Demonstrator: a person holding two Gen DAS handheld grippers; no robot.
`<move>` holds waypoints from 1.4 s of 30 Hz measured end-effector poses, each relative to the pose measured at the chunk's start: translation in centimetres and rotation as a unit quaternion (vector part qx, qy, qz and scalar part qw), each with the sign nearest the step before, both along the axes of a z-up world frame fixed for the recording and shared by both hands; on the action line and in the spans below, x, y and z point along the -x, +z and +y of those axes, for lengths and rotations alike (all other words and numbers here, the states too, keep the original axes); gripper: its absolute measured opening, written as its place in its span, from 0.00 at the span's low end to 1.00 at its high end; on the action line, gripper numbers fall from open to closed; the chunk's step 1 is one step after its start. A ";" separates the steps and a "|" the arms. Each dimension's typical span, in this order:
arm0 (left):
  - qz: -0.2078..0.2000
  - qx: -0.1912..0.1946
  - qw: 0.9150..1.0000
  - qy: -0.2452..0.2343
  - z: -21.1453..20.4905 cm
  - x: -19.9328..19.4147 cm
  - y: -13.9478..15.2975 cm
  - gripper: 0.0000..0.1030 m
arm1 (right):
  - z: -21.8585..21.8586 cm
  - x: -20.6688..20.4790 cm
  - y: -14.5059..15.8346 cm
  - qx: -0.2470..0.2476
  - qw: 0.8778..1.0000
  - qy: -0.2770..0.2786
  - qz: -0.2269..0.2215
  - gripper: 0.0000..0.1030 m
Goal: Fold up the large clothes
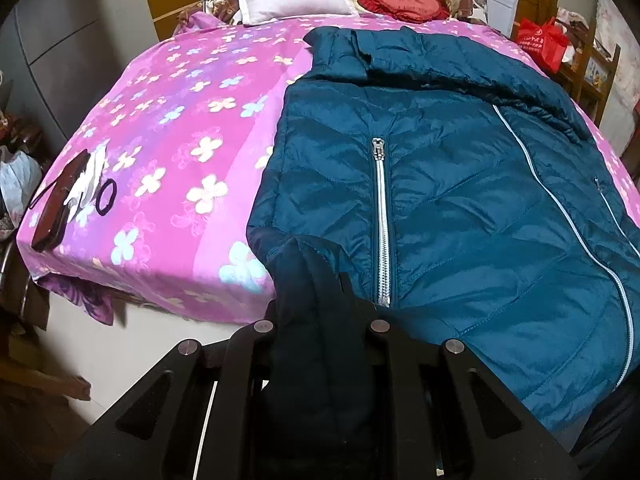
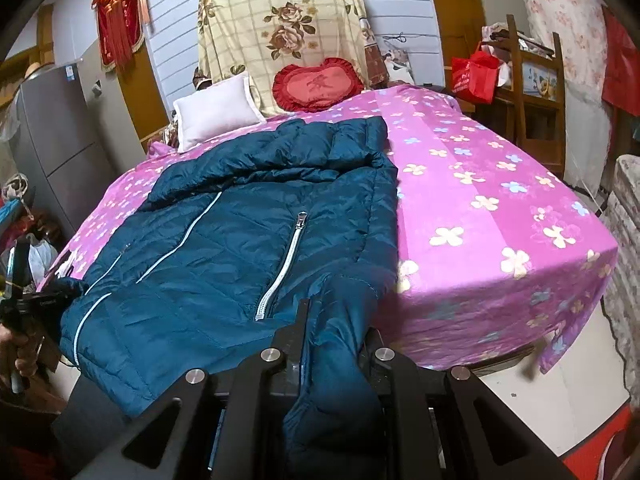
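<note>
A teal padded jacket (image 1: 460, 200) is spread front-up on the pink floral bed (image 1: 168, 152). Its near hem corners are pinched by the left hand-held gripper (image 1: 316, 304) and right hand-held gripper (image 2: 336, 320). The slick fabric could be lost if tugged unevenly.

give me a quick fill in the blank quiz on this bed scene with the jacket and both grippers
1. The left gripper is shut on the hem of the teal quilted puffer jacket, whose colour is ____.
2. The right gripper is ____ on the jacket's other hem corner.
3. The jacket lies on a pink bedsheet printed with ____.
4. Beside the white pillow stands a red cushion shaped like a ____.

Missing words: teal; shut; flowers; heart
</note>
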State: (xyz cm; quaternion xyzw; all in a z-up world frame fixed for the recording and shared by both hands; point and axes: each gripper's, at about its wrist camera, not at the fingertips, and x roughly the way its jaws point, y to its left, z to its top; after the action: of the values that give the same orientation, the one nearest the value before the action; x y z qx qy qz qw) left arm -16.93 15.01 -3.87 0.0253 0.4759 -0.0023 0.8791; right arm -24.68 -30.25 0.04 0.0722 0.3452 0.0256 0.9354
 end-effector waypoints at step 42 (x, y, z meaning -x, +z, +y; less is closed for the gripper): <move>0.013 0.009 1.000 0.006 0.2 0.4 -1.0 0.16 | 1.1 0.9 0.0 0.027 1.000 -0.006 -0.005 0.12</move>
State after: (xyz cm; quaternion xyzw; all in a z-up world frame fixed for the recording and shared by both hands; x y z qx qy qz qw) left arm -17.37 15.24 -4.88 0.0146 0.4872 -0.0015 0.8732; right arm -25.62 -29.15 0.08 0.0486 0.3411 0.0113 0.9387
